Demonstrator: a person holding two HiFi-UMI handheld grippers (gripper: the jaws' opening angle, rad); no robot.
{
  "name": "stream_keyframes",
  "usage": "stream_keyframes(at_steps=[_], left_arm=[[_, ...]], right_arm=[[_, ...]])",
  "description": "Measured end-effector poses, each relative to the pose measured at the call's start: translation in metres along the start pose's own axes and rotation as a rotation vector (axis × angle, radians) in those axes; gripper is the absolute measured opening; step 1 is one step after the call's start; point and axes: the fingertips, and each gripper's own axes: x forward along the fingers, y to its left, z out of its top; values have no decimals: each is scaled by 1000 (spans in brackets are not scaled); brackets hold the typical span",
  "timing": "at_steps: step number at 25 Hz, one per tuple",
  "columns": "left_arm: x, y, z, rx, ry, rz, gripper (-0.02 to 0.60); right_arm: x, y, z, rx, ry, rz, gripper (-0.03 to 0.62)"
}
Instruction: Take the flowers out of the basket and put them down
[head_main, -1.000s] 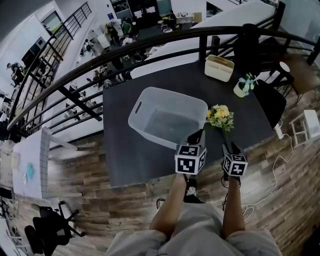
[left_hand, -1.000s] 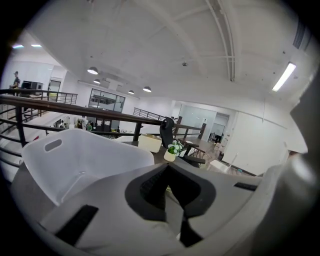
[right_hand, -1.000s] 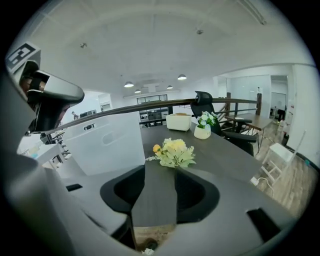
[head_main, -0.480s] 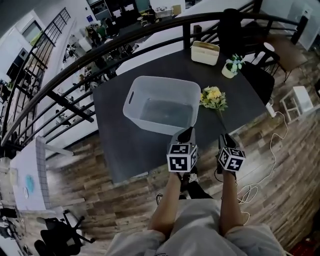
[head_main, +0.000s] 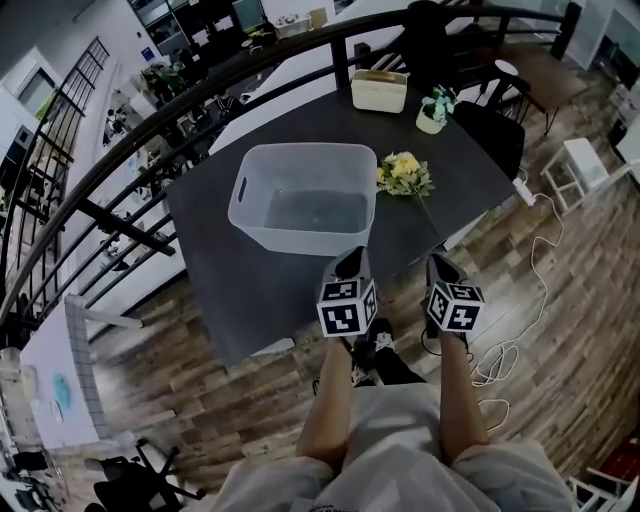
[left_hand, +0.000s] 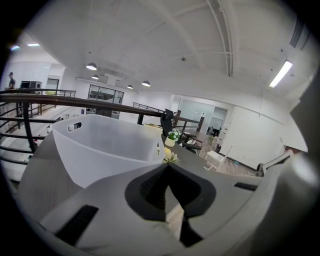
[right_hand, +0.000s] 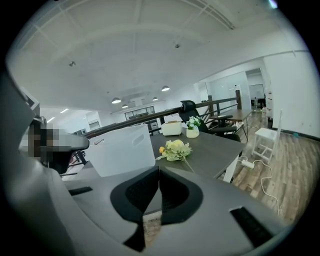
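The yellow and white flowers (head_main: 403, 175) lie on the dark table (head_main: 220, 270), just right of the translucent white basket (head_main: 300, 195), whose inside looks empty. The stems point toward the table's front edge. My left gripper (head_main: 350, 258) hangs at that front edge below the basket, jaws together with nothing in them. My right gripper (head_main: 437, 262) is beside it, off the table's front edge; its jaws have just been closing and now stand shut on nothing. In the right gripper view the flowers (right_hand: 175, 149) lie well ahead of the shut gripper (right_hand: 159, 172). The left gripper view shows the basket (left_hand: 105, 150) and the flowers (left_hand: 171, 157).
A cream box (head_main: 378, 91) and a small potted plant (head_main: 433, 110) stand at the table's far side. A black railing (head_main: 200, 110) runs behind the table. A black chair (head_main: 490, 135), a white stool (head_main: 570, 165) and a floor cable (head_main: 525, 190) are on the right.
Both grippers have drawn back from the flowers to the table's front edge. The right jaws have closed empty. The flowers stay lying beside the basket.
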Motion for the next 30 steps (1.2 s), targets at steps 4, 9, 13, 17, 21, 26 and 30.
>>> stream_keyframes(at_steps=[4,9,13,17,21,26,30], left_arm=[[-13,2,-10,10,8,13,28],[-34,4,-25,8,14,22,28],[-51,13,-41,25,14,51,28],[-66,24,-60,15,17,83,28],[-76,31,-73,6,32,106,28],[-84,38,-73,-24,-1,149,28],[-90,38,-70,-37,-4,171,28]], right_arm=[[-10,12,-3,-14,3,17,5],[-21,34,-10,-35,8,41,5],[-28,48,-22,-66,16,54,5],[-31,59,-33,-79,24,68,5],[-30,69,-39,-84,39,85,5],[-27,76,-39,-110,42,111,5],[-32,76,-35,-117,51,128,5]])
